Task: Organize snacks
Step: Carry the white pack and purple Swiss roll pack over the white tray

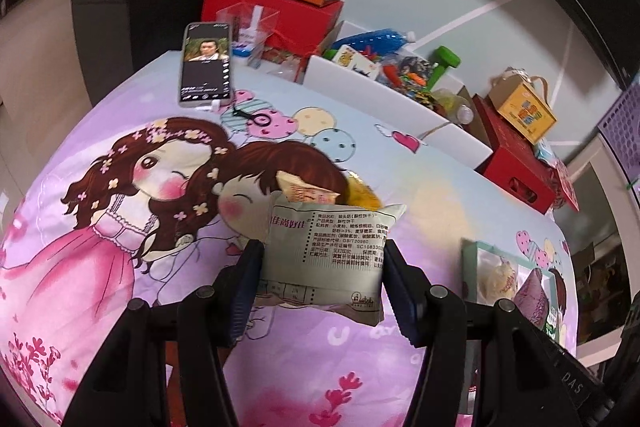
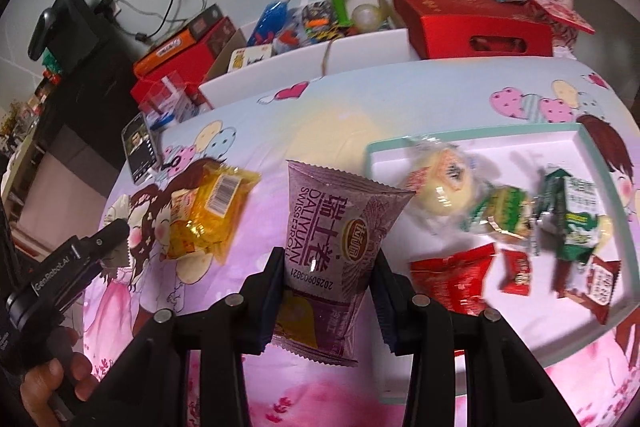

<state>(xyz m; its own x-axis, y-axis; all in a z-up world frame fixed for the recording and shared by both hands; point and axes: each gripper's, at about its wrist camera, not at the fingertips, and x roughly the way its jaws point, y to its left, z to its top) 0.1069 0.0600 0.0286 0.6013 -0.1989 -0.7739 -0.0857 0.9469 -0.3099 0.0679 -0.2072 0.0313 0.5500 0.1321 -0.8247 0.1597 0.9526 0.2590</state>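
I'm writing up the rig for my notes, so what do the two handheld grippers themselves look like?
Both are matte black plastic. Each gripper, left and right, has two angular black arms with round silver bolt heads at the pivots, and jaws lined with dark blue ribbed pads. In the right wrist view the left gripper's black body shows white "GenRobot.AI" lettering. No cables or sleeves show.

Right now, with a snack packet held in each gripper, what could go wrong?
1. The left gripper pinches the puffy grey biscuit packet by its sides; it may slip.
2. The white tray with a teal rim already looks crowded, so the purple Swiss roll packet in the right gripper could knock snacks.
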